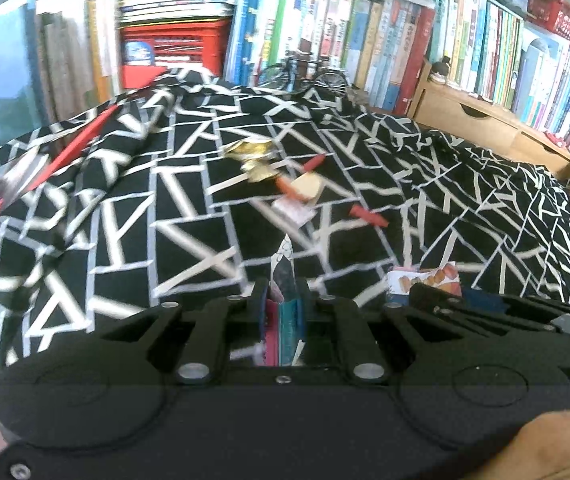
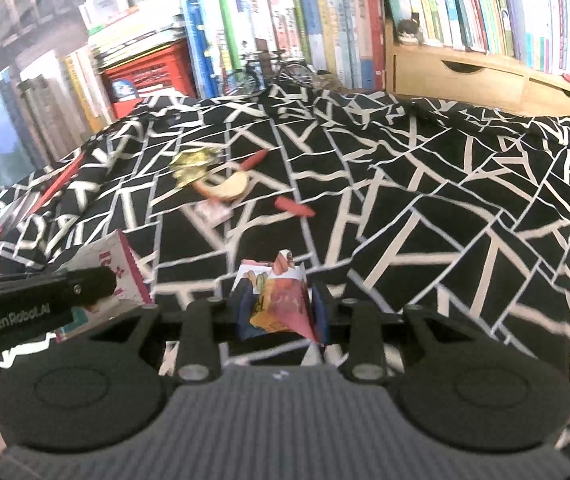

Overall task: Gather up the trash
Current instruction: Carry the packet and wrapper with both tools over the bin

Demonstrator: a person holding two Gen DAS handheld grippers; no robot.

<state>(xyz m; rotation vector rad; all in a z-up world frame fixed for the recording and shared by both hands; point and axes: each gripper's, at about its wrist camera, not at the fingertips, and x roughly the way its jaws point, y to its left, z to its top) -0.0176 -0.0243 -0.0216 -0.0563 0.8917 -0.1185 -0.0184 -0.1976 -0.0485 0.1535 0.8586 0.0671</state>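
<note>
1. overall, a black cloth [image 1: 189, 248] printed with white geometric lines covers the worktop, rumpled into soft folds toward the top of both frames.
2. behind it stand packed rows of upright books [image 1: 325, 36], a red plastic crate [image 1: 177, 50] at upper left, a pale wooden drawer unit [image 1: 469, 116] at upper right, and a small model bicycle [image 1: 301, 74] at the cloth's far edge.
3. scattered near the frame centre lie a crumpled gold foil wrapper [image 1: 251, 156], a pale bread-like slice [image 1: 309, 186], a small printed paper scrap [image 1: 295, 212] and short red wrapper strips [image 1: 369, 216]; a long red stick [image 1: 73, 148] lies at left.
4. left gripper [image 1: 283, 292], bottom centre of its view: the jaws are closed tight on a thin folded wrapper [image 1: 285, 264], pink, teal and white, standing up to a point.
5. right gripper [image 2: 281, 300], bottom centre of its view: the jaws clamp a crumpled snack packet [image 2: 281, 300], glossy, orange and red with a white printed edge.
</note>
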